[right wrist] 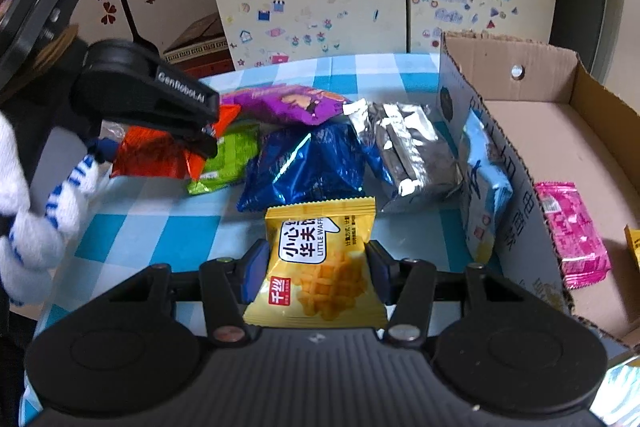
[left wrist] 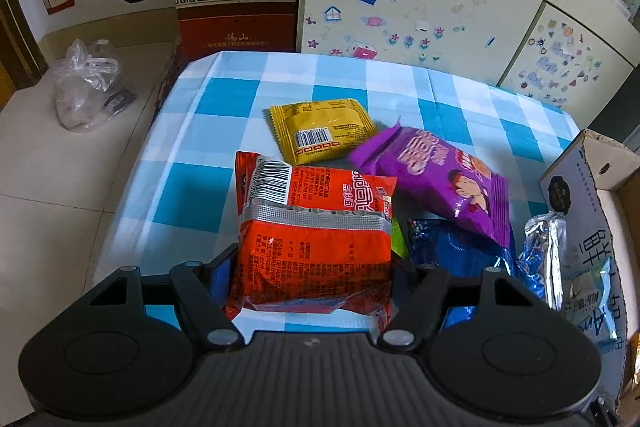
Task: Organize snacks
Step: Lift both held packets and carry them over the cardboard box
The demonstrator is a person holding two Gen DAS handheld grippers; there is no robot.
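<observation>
On the checked tablecloth (left wrist: 192, 187), my left gripper (left wrist: 312, 267) had clamped the orange packet (left wrist: 316, 251). My right gripper (right wrist: 316, 267) pinched the yellow waffle packet (right wrist: 320, 259) beside the cardboard box (right wrist: 560, 131).

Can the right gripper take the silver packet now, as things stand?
Probably not yet. The right gripper is already shut on the yellow waffle packet, so its jaws are occupied. The silver packet lies ahead beside the cardboard box, uncovered on top; once the waffle packet is released, it looks reachable.

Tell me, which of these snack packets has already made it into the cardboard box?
The pink packet. It lies flat on the floor of the cardboard box, while the purple, blue, green and silver ones sit outside on the checked tablecloth.
</observation>
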